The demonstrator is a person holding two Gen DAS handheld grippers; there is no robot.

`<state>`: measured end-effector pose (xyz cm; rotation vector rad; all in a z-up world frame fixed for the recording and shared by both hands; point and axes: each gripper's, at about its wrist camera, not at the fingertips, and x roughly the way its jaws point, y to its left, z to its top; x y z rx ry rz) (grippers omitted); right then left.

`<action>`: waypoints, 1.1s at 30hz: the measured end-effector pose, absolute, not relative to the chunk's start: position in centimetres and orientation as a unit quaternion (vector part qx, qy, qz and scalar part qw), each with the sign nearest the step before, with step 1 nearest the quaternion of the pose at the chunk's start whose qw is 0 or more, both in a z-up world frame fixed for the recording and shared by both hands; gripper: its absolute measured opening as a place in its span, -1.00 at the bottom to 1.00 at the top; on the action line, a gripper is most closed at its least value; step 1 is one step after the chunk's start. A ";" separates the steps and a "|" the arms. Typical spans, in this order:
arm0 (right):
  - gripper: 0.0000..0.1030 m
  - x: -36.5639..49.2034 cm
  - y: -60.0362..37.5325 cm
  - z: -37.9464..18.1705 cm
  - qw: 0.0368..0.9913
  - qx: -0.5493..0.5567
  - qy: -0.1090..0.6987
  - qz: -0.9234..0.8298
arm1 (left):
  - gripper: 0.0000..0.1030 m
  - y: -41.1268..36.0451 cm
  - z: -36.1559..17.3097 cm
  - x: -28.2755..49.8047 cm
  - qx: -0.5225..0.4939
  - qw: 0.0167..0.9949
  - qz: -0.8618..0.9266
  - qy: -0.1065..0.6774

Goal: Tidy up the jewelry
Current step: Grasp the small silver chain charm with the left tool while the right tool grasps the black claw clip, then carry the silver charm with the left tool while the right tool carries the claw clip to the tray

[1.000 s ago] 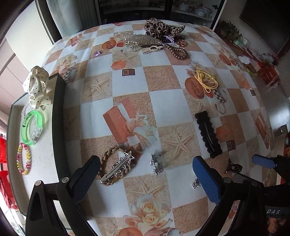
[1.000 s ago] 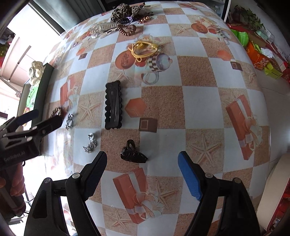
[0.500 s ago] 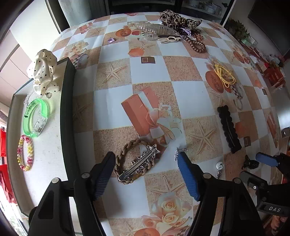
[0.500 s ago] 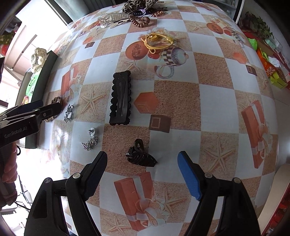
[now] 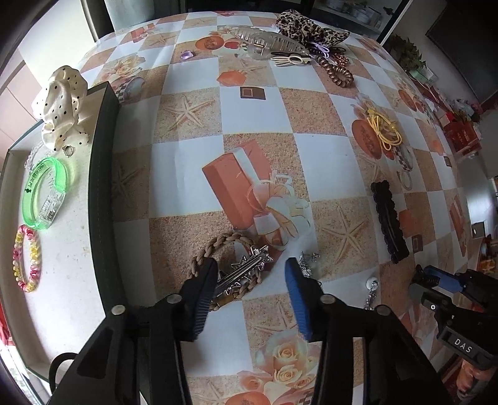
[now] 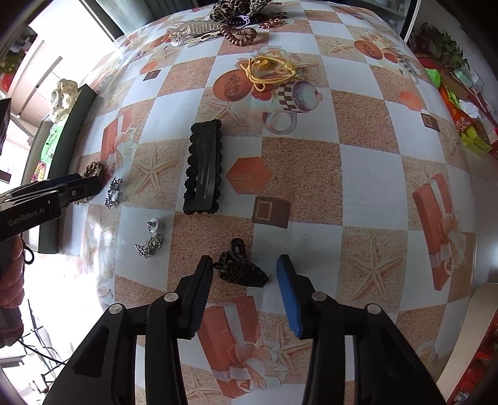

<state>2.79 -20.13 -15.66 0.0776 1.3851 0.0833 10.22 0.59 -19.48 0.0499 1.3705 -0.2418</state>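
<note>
A braided tan hair tie (image 5: 218,246) with a silver star clip (image 5: 249,269) on it lies on the patterned tablecloth. My left gripper (image 5: 250,264) points down over it, its jaws closing with the tie and clip between them; the blue pad stands clear of them. A small black claw clip (image 6: 241,269) lies between the closing jaws of my right gripper (image 6: 246,260), with a gap at the blue pad. The dark-rimmed tray (image 5: 99,187) at the left holds a green bangle (image 5: 46,196), a bead bracelet (image 5: 26,258) and a white dotted scrunchie (image 5: 62,106).
A black scalloped snap clip (image 6: 204,168), two silver earrings (image 6: 149,243) and yellow elastic bands (image 6: 267,70) lie on the cloth. At the far edge are a leopard scrunchie (image 5: 305,26), a clear claw clip (image 5: 267,40) and a brown spiral tie (image 5: 337,73).
Both grippers' jaws have narrowed. The left gripper has shifted left, from over the earring to over the braided tie. The right gripper stays over the black claw clip.
</note>
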 end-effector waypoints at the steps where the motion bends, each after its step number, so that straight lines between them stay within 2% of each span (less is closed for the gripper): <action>1: -0.26 2.8 -20.1 -15.6 0.768 0.036 0.638 0.038 | -0.20 0.5 -19.5 10.3 0.022 0.766 -0.113 0.632; 3: -0.30 2.8 -20.2 -15.6 0.768 0.036 0.638 0.039 | -0.20 0.4 -19.5 10.3 0.019 0.766 -0.115 0.632; 4: -0.31 2.8 -20.1 -15.6 0.768 0.036 0.638 0.039 | -0.27 0.3 -19.5 10.3 0.018 0.766 -0.115 0.632; 5: -0.31 2.7 -20.1 -15.6 0.769 0.035 0.637 0.039 | -0.35 0.4 -19.5 10.3 0.018 0.767 -0.114 0.631; 6: -0.34 2.7 -20.1 -15.5 0.770 0.035 0.636 0.039 | -0.54 0.3 -19.5 10.4 0.017 0.767 -0.114 0.631; 7: -0.37 2.6 -20.1 -15.5 0.770 0.036 0.636 0.039 | -0.55 0.5 -19.4 10.3 0.012 0.767 -0.115 0.631; 8: -0.49 2.6 -20.2 -15.4 0.770 0.038 0.636 0.038 | -0.60 0.5 -19.3 10.2 0.009 0.768 -0.115 0.630; 10: -0.49 2.4 -20.4 -15.3 0.771 0.040 0.635 0.037 | -0.86 0.5 -19.1 10.2 0.009 0.771 -0.115 0.626; 19: -0.49 2.4 -20.9 -14.2 0.775 0.051 0.629 0.033 | -0.87 0.9 -17.9 9.9 -0.009 0.778 -0.118 0.616; 33: -0.49 1.8 -20.8 -14.2 0.769 0.062 0.635 0.033 | -0.85 -0.2 -18.0 7.8 0.033 0.773 -0.118 0.623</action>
